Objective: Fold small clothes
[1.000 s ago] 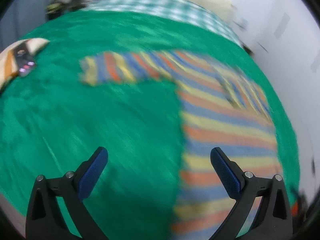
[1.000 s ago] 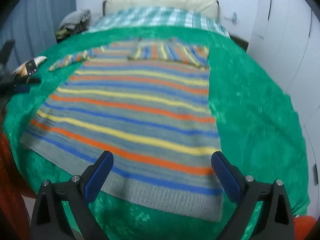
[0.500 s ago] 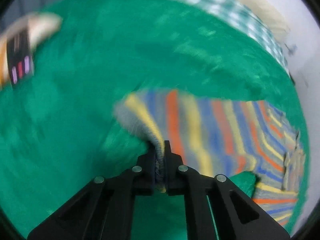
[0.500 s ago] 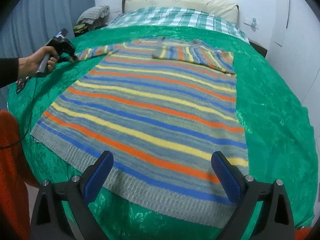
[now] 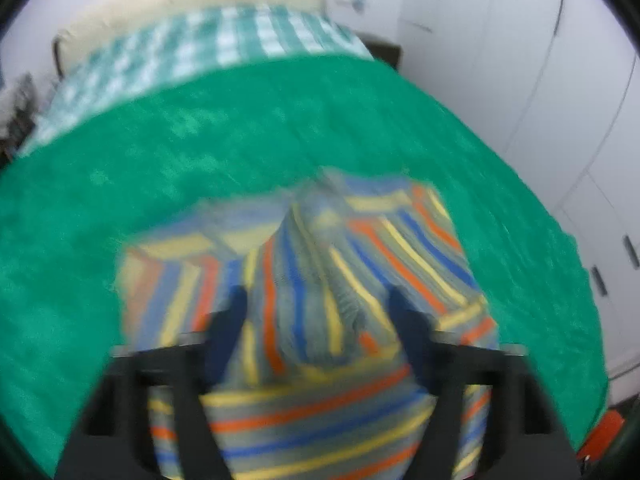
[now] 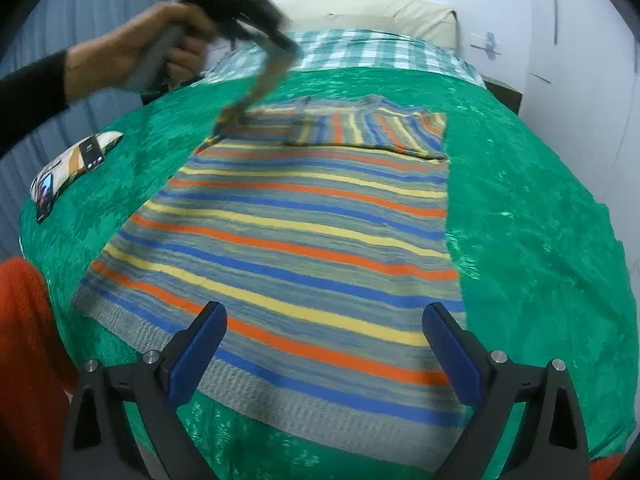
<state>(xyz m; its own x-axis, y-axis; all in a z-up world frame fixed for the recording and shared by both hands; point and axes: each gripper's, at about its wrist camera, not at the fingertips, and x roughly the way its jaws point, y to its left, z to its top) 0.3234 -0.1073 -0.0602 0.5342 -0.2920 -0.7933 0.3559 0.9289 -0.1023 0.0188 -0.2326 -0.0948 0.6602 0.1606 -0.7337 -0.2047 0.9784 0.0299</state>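
Note:
A striped sweater [image 6: 304, 236] in grey, blue, yellow and orange lies flat on the green bedspread [image 6: 532, 216]. In the right wrist view my left gripper [image 6: 288, 46] is raised over the sweater's far left, and the left sleeve [image 6: 260, 88] hangs from it. The left wrist view is blurred: its jaws look parted there with the sleeve [image 5: 308, 292] bunched between the fingers. My right gripper [image 6: 324, 348] is open and empty above the sweater's near hem.
A small pillow with a phone on it [image 6: 76, 160] lies at the bed's left edge. A checked sheet [image 6: 360, 52] and a cream pillow [image 6: 384, 12] are at the head. White wardrobe doors [image 5: 560, 100] stand to the right. Red cloth [image 6: 28, 360] hangs at near left.
My left gripper moved to the left sleeve, closed on its end, then lifted it up and toward the sweater's body. In the blurred latest view its jaws look parted. My right gripper stayed open near the hem.

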